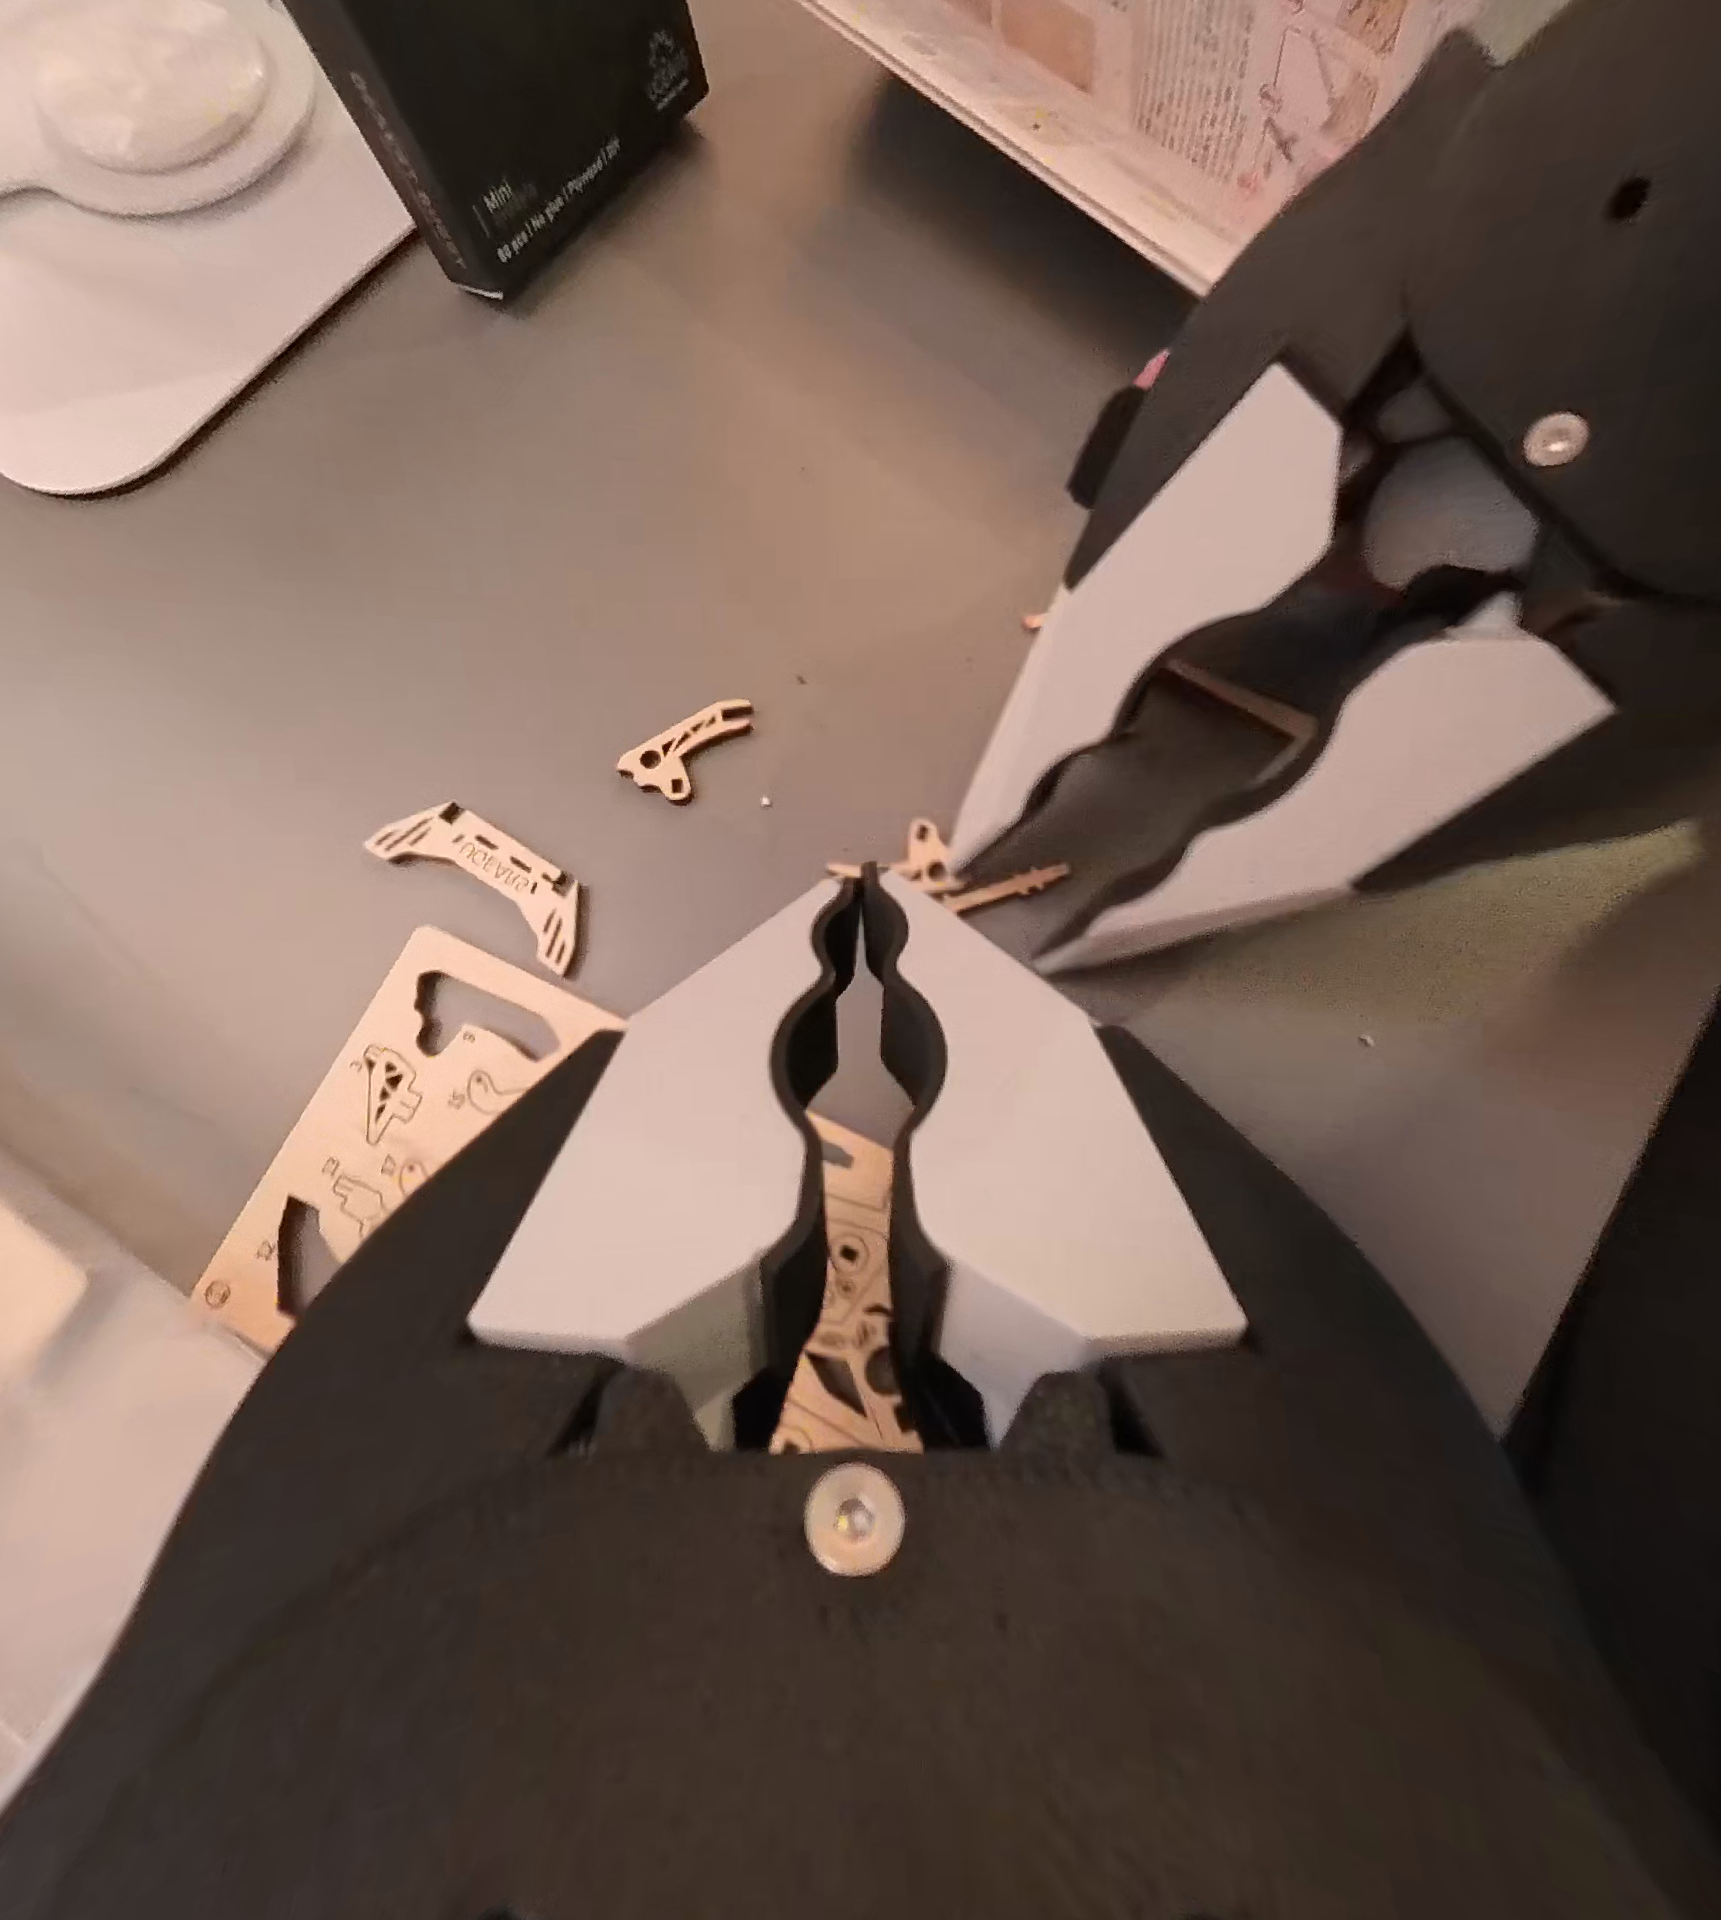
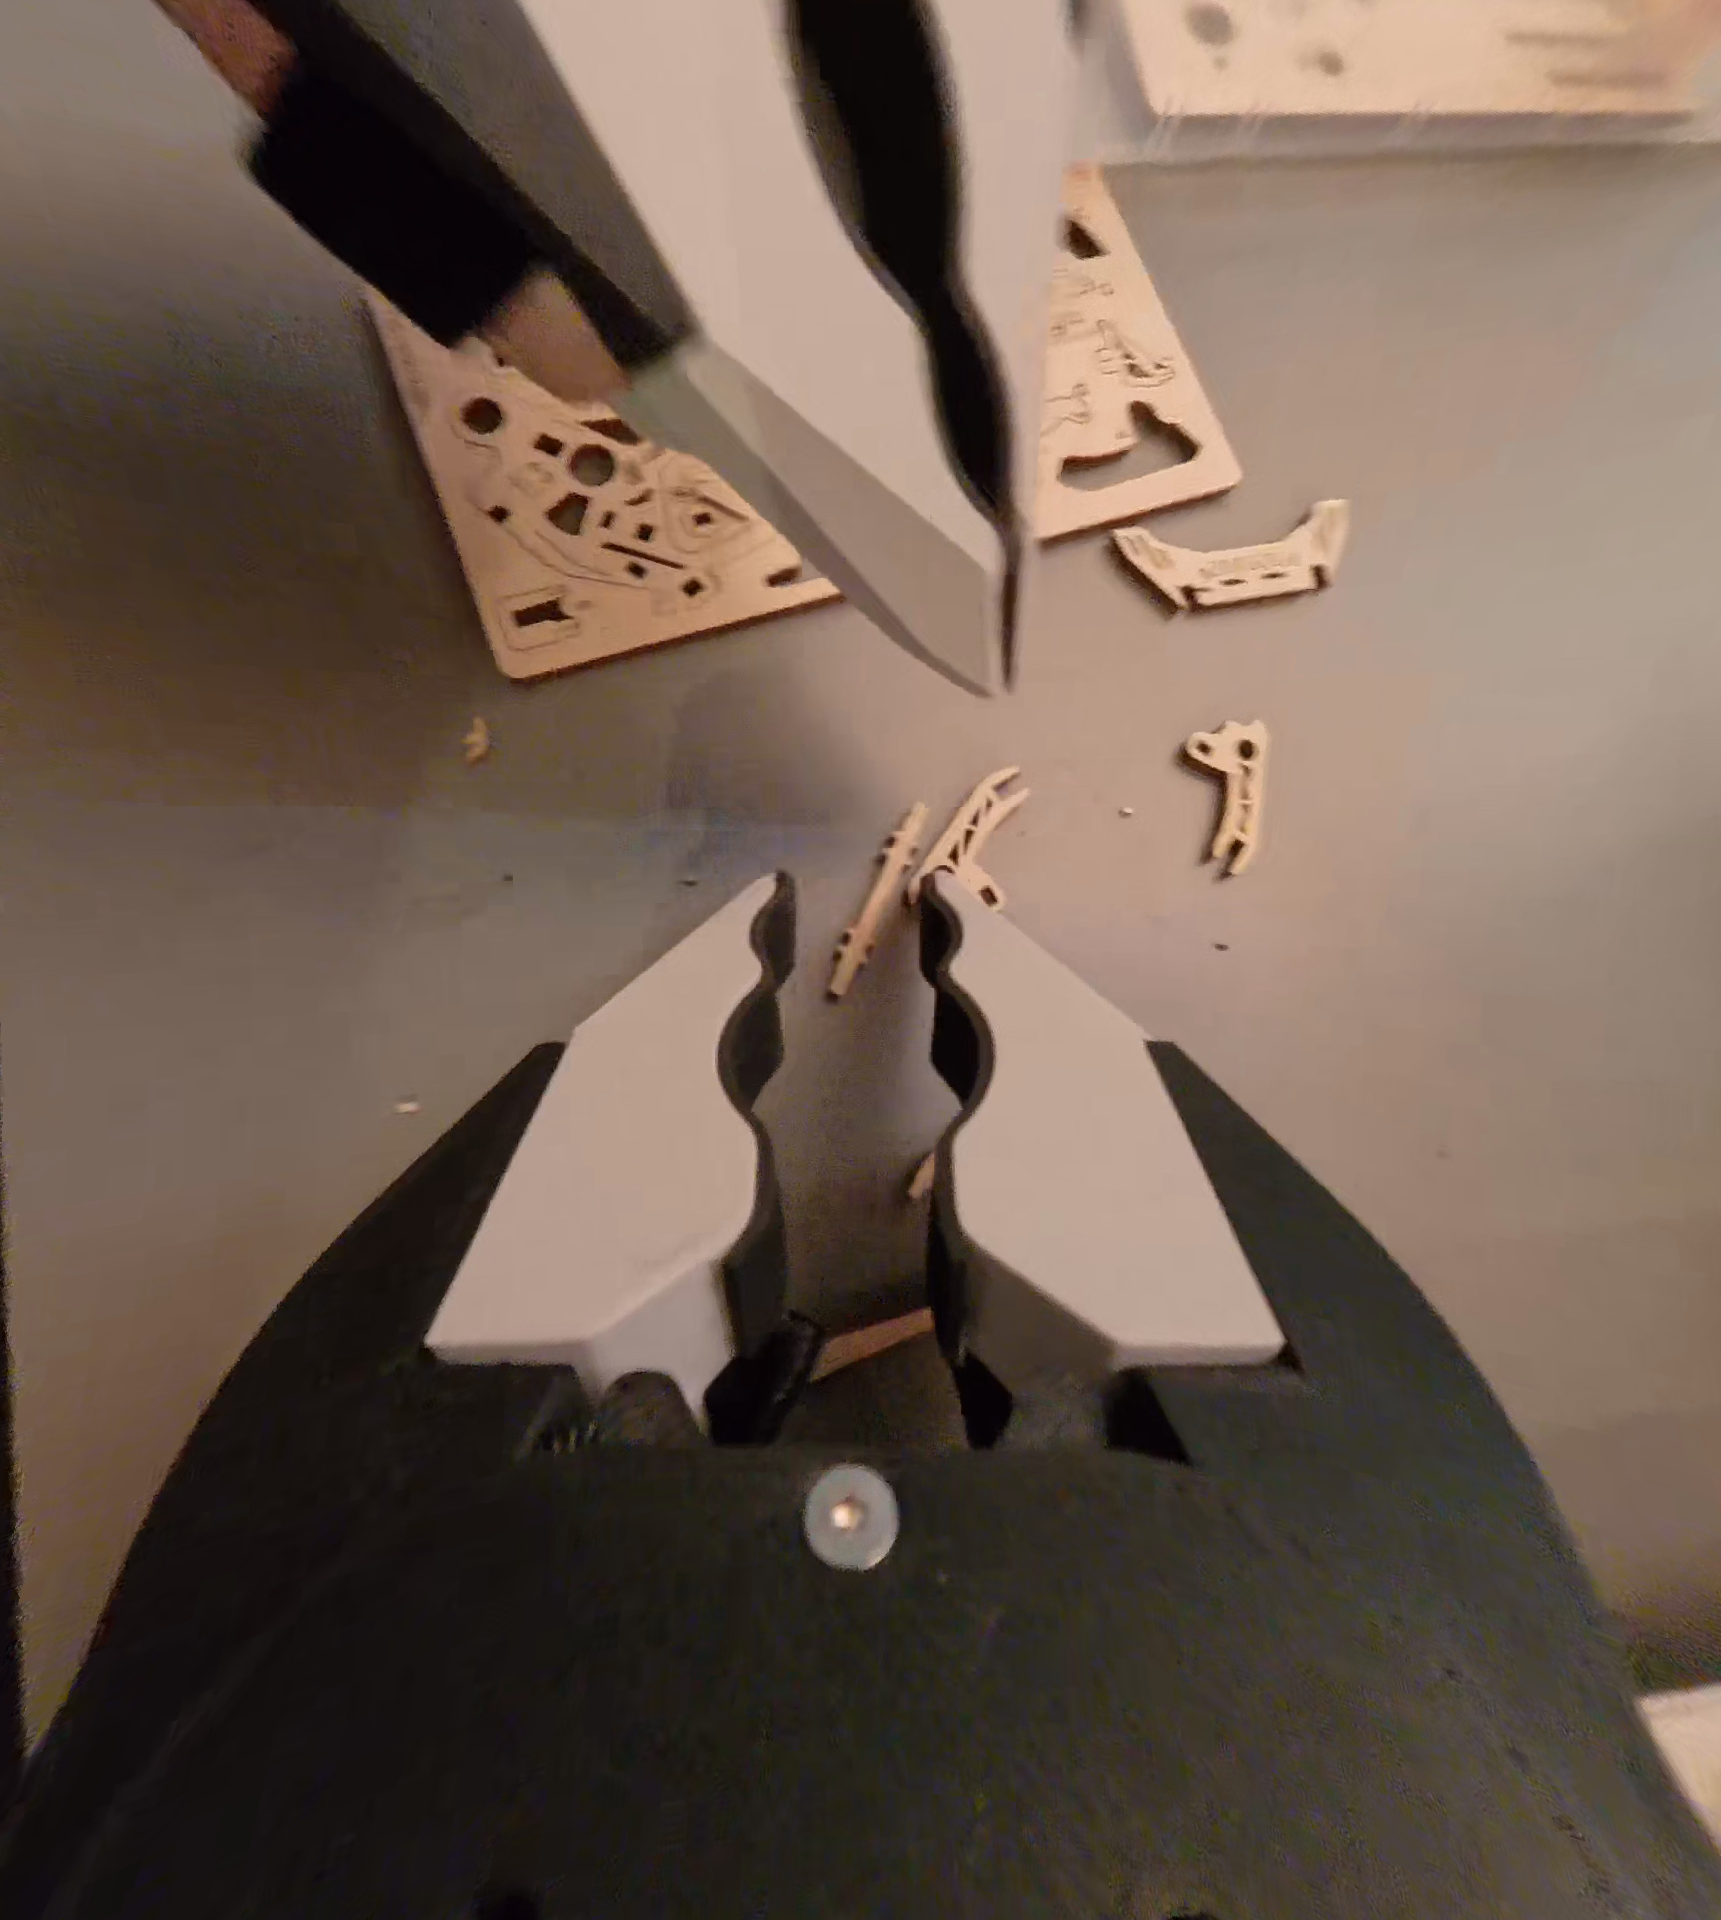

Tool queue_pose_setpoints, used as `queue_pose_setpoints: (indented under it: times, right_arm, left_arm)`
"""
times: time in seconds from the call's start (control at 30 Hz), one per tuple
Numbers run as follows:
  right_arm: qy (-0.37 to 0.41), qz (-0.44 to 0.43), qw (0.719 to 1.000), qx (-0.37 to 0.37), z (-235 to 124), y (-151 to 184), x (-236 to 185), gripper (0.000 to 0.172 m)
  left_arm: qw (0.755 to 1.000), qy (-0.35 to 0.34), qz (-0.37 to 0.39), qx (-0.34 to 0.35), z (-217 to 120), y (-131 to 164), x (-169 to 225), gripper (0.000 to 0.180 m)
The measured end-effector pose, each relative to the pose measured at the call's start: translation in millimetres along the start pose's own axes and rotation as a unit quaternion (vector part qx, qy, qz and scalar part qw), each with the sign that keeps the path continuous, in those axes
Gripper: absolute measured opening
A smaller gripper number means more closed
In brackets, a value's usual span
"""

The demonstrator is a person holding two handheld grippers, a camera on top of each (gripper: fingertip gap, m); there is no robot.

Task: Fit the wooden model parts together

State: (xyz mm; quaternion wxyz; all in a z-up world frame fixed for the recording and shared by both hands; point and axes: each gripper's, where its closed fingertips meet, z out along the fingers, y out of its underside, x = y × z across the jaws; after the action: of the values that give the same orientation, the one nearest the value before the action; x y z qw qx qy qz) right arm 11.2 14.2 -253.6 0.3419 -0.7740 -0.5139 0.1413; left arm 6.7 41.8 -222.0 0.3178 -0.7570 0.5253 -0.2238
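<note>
Right gripper (image 2: 851, 894): we hold its fingers apart and empty, low over the grey table (image 2: 316, 831), framing a thin notched strip (image 2: 877, 904).
Left gripper (image 1: 861, 878): fingertips together on nothing, parked opposite.
Parts: curved strut (image 2: 975, 821) beside the strip; other loose pieces and the cut-out sheet (image 2: 575, 540) farther off, within reach.
</note>
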Motion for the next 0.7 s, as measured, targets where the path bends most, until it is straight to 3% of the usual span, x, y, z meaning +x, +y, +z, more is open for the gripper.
queue_pose_setpoints:
  times: [0.2,0.3,0.43,0.57,0.7]
  right_arm:
    - [-0.078,0.026,0.997,0.005,-6,-4,-17,0.029]
    - [-0.068,0.042,0.997,0.018,-14,-2,-11,0.030]
    - [-0.024,0.006,1.000,0.013,-20,5,0,0.013]
    - [-0.033,-0.021,0.999,-0.008,-10,11,-7,0.001]
    - [-0.041,-0.028,0.999,-0.012,-9,10,-11,0.000]
  left_arm:
    - [0.999,0.014,0.018,-0.023,17,4,0,0.000]
    - [0.999,0.020,0.023,-0.027,16,8,2,0.000]
    - [0.998,0.038,0.029,-0.027,16,10,11,0.000]
    - [0.996,0.039,0.063,-0.050,25,20,20,0.000]
    - [0.993,0.039,0.080,-0.073,20,26,19,0.000]
